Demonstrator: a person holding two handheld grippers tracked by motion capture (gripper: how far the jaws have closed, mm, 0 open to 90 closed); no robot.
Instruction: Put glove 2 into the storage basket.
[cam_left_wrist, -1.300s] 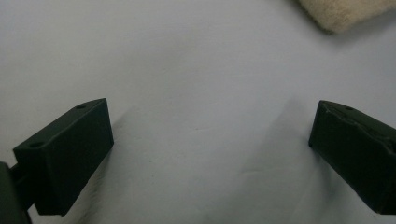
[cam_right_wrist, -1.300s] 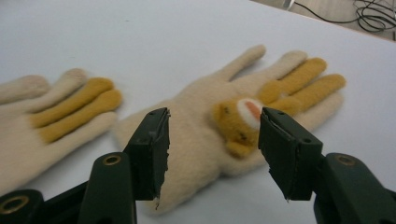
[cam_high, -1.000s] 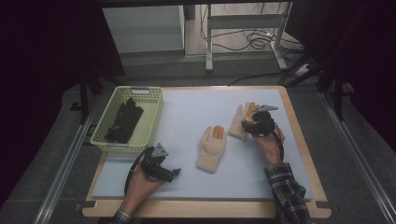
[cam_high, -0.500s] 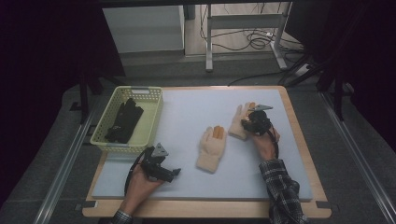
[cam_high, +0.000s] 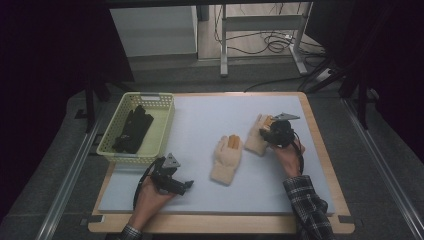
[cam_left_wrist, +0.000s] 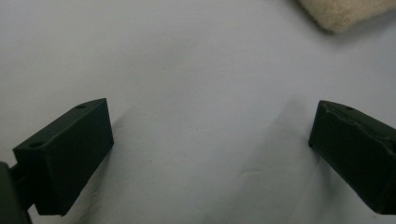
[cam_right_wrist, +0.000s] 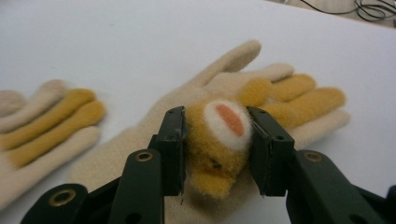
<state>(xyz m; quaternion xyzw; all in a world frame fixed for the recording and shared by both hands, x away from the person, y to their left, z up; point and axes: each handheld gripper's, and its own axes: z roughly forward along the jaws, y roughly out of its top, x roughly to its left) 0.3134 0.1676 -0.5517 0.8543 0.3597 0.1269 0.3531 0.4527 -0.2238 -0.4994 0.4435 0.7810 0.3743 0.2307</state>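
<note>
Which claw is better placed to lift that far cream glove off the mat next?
Right. The right claw is already pinched on the fuzzy yellow patch of the far glove. The left claw stands open over the bare mat, nearer the basket.

Cream-and-yellow glove (cam_right_wrist: 219, 126), flat, patch pinched

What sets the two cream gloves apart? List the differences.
The right glove is pinched by the right gripper on its fuzzy orange patch; the middle glove lies untouched. The right glove lies farther from the person, the middle glove nearer. Both are cream with orange fingers, flat on the mat.
</note>
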